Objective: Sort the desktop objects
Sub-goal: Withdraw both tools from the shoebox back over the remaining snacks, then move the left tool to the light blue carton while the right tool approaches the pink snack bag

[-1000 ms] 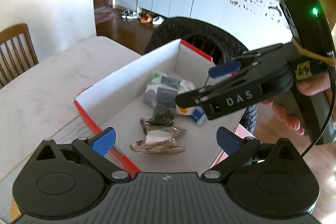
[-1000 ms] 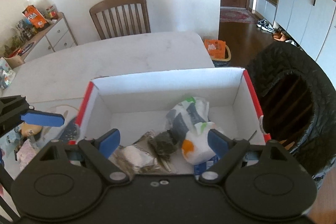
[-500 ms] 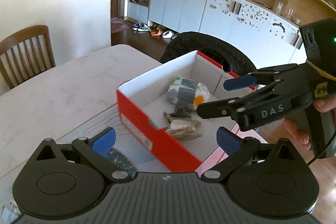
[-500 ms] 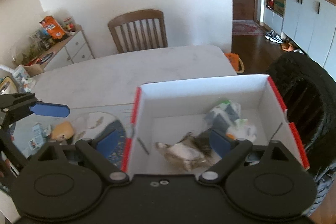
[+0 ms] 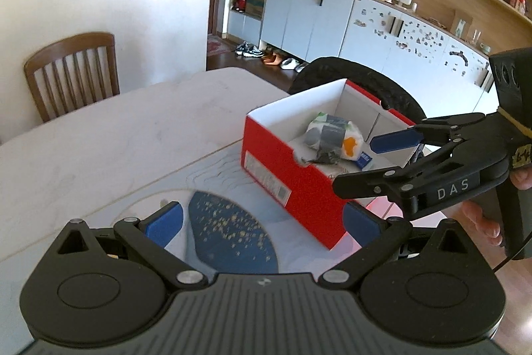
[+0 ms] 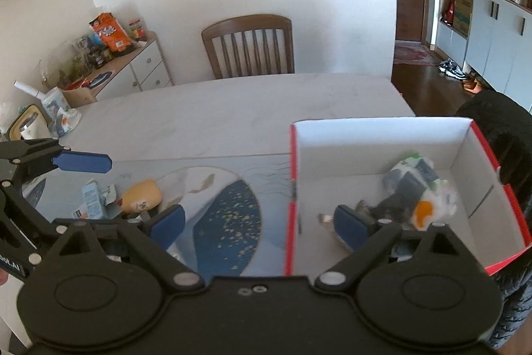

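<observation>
Left wrist view: the left gripper [image 5: 262,223] is seen with its jaws spread wide and nothing between them, held above a patterned mat [image 5: 232,232] that lies on the desk [image 5: 99,135]. Just beyond its right pad stands a red shoebox [image 5: 292,175], white inside, set on the mat near the desk's right edge. Inside the box a crumpled white, grey and orange wrapper [image 5: 332,138], a dark scrap [image 5: 324,158] and a small blue-and-white packet [image 5: 365,160] are gathered. The right gripper [image 5: 365,162], marked DAS and held by a hand [image 5: 488,222], is seen reaching in from the right over the box's near right corner, its jaws apart and empty.

Right wrist view: the right gripper's jaws [image 6: 262,222] have just been opening and stand wide, with nothing gripped; the left pad is over the mat, the right pad over the open box [image 6: 382,132], whose red side wall is seen between them. The wrappers [image 6: 419,188] are blurred near the box's right half. On the mat to the left, well apart from the box, a tan rounded object [image 6: 141,198] and a small light-blue carton [image 6: 91,200] lie close together. The left gripper's blue pad [image 6: 81,162] is seen at the left edge above them. A wooden chair [image 6: 249,45] stands behind the desk.
</observation>
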The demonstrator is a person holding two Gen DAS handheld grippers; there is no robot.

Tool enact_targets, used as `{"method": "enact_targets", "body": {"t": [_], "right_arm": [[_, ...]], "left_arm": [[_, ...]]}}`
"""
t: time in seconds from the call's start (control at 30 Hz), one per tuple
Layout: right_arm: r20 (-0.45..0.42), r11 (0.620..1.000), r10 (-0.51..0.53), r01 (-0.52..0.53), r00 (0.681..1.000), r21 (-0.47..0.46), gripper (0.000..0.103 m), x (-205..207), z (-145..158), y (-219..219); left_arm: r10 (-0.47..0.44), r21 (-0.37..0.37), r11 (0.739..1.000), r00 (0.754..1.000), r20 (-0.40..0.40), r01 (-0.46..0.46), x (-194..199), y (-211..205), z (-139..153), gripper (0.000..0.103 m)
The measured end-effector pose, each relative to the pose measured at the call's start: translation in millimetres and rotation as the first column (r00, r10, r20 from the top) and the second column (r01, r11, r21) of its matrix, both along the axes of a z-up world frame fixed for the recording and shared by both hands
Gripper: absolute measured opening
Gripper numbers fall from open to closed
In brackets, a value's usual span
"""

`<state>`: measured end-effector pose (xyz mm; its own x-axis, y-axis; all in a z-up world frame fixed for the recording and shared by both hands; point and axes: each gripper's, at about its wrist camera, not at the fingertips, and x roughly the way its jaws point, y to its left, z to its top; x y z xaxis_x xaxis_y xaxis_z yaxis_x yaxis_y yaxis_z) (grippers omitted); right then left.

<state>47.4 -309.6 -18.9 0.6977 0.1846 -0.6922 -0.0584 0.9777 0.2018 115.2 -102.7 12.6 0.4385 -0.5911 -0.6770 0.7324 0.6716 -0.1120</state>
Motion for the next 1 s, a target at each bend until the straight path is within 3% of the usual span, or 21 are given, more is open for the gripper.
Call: {"method": "enact_targets", "body": {"t": [0.23, 0.47, 1.0], "right_arm": [[-0.016, 0.999, 0.030, -0.030, 0.999, -0.021, 0.096, 5.6, -8.2, 31.5], [-0.028, 0.997, 0.071, -0.072, 0.997, -0.041, 0.096, 15.4, -19.4, 66.0], [-0.122, 0.987, 0.155, -0.160, 0.980, -0.034, 0.096, 25.7, -59.3, 131.4]], "left_arm": [[0.053, -0.002, 0.999, 0.998, -0.013, -0.053, 3.9, 35.5, -13.0, 0.103], [0.134, 0.028, 0.990, 0.991, 0.027, -0.135, 11.4, 74.9, -28.0, 0.103], [0.334, 0.095, 0.939, 0.942, -0.011, -0.332, 47.6, 155.2, -70.4, 0.103]]}}
